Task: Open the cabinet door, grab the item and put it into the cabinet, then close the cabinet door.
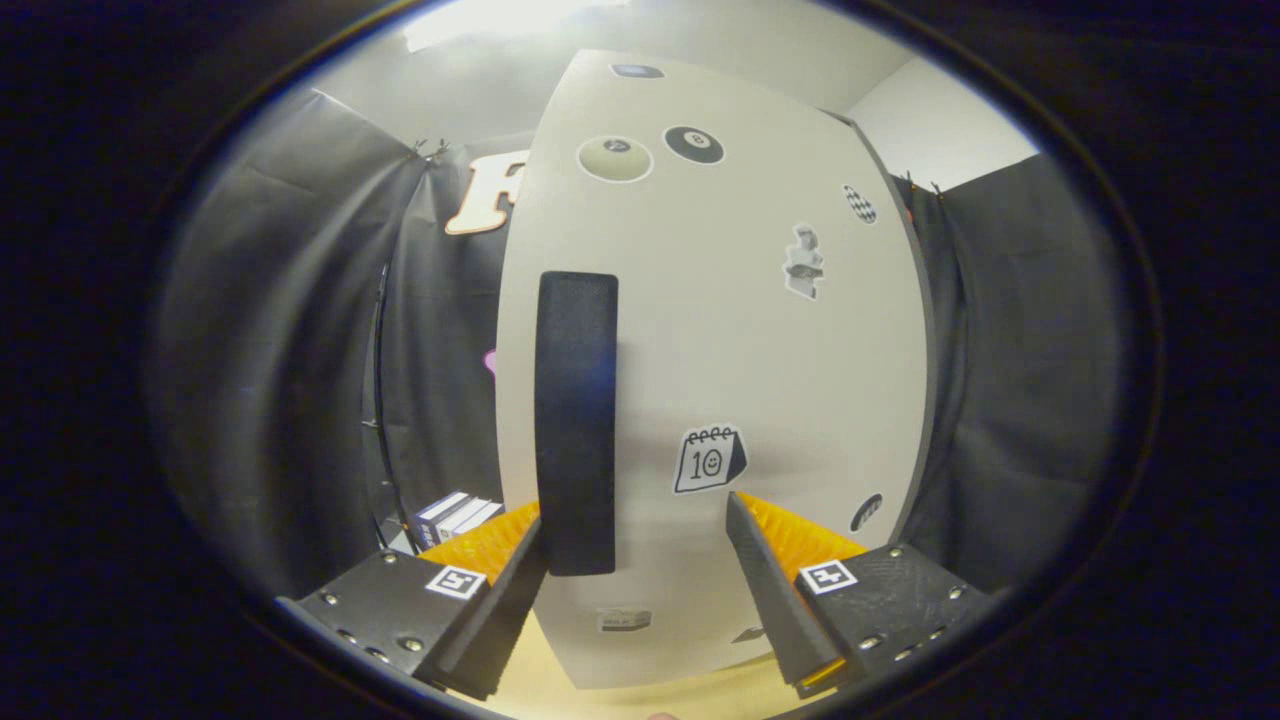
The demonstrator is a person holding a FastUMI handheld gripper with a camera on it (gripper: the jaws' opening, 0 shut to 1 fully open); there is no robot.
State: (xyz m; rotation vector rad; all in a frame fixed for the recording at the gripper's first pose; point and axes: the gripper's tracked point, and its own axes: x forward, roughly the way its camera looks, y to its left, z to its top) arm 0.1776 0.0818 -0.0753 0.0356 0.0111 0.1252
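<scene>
One door (720,330), one handle (575,420), perhaps nine stickers (709,460).

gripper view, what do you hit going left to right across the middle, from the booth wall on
Black booth wall → small boxes low by the door's edge → black door handle → calendar sticker → figure sticker; open gripper straddles the handle's lower end.

Black cloth (280,330) hung in folds on both sides, clipped at its top corners. Above it rose pale walls (940,130), with a bright ceiling light (500,20) glaring overhead. The worktop (700,695) below was light wood. Boxes (455,515) lay low by the cloth.
</scene>
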